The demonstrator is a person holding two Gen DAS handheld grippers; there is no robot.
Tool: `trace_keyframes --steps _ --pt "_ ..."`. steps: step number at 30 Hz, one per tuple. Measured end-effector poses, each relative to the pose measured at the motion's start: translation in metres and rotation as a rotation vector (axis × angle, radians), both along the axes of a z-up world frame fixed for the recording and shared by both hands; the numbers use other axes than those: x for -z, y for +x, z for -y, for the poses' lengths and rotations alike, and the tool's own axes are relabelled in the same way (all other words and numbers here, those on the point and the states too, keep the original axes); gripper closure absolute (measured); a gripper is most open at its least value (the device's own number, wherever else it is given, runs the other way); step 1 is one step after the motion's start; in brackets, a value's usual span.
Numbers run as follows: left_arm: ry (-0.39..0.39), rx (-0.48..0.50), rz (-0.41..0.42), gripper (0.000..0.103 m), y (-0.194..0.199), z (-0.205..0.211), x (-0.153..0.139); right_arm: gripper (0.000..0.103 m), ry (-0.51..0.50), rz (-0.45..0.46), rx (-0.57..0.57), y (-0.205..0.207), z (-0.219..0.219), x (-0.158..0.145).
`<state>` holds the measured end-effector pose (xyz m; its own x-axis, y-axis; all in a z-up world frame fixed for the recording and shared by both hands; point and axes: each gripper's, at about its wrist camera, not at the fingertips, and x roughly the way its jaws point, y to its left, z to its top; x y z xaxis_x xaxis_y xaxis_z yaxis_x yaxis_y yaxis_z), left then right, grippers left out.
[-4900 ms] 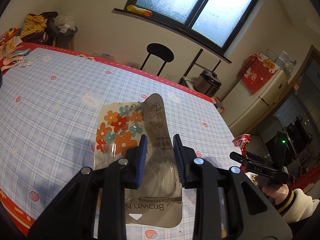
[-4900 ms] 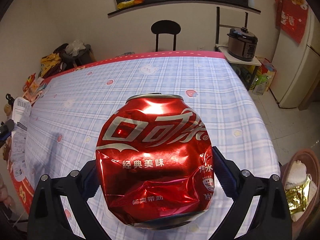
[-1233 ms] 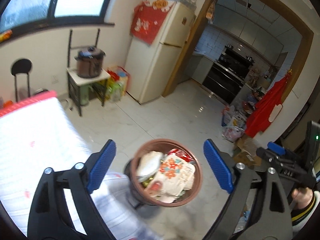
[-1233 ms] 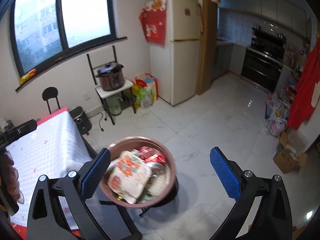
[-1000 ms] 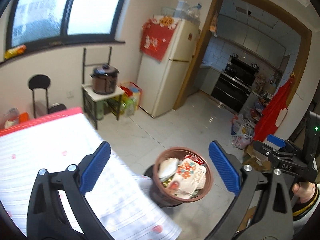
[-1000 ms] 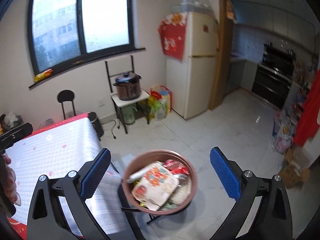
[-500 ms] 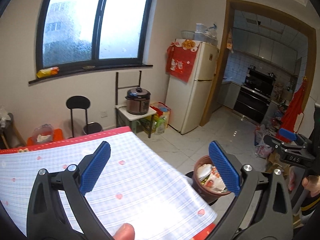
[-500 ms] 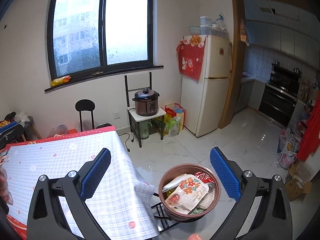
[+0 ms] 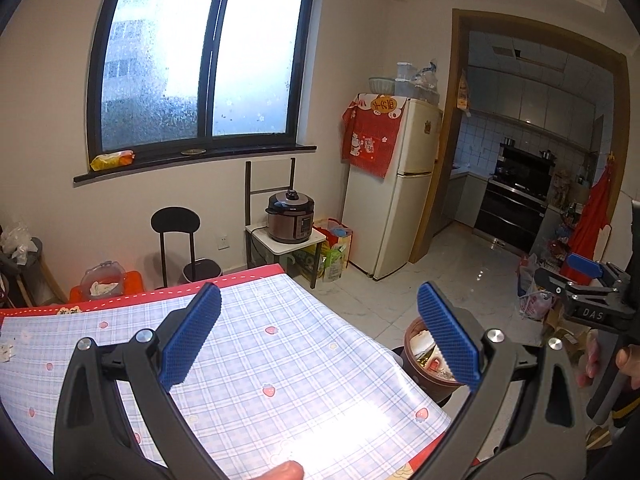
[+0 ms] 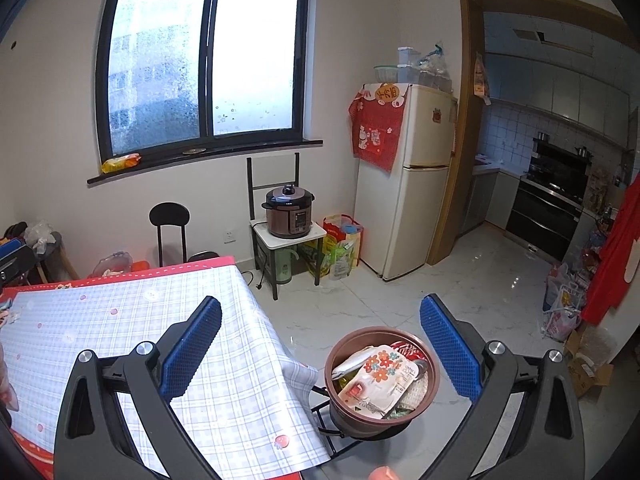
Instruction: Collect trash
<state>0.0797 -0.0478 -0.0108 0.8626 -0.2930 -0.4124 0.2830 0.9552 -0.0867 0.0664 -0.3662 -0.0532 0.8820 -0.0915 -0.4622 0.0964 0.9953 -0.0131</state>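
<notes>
A brown round trash bin (image 10: 382,380) stands on the floor beside the table's right end. It holds a flowered plastic wrapper (image 10: 376,376), a red can (image 10: 404,347) and other rubbish. In the left wrist view the bin (image 9: 420,364) shows partly behind my right finger. My left gripper (image 9: 318,344) is open and empty above the checked tablecloth (image 9: 248,364). My right gripper (image 10: 320,350) is open and empty, raised above the bin and the table's end. The right gripper also shows at the right edge of the left wrist view (image 9: 588,284).
The table with its blue checked cloth (image 10: 120,340) fills the lower left. A black stool (image 10: 170,232), a rice cooker on a small stand (image 10: 288,216), bags (image 10: 340,246) and a fridge (image 10: 404,184) stand along the far wall. A kitchen doorway opens at right.
Both grippers have drawn back and up from over the bin, so the table and room fill the views. The wrapper and can, held earlier, lie in the bin. Both stay open.
</notes>
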Motion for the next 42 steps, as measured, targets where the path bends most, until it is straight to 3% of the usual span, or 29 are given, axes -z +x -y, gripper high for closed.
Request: trace_keyframes --steps 42 --pt "0.001 0.046 -0.011 0.006 -0.006 0.014 0.009 0.005 -0.003 -0.028 0.045 -0.004 0.016 0.005"
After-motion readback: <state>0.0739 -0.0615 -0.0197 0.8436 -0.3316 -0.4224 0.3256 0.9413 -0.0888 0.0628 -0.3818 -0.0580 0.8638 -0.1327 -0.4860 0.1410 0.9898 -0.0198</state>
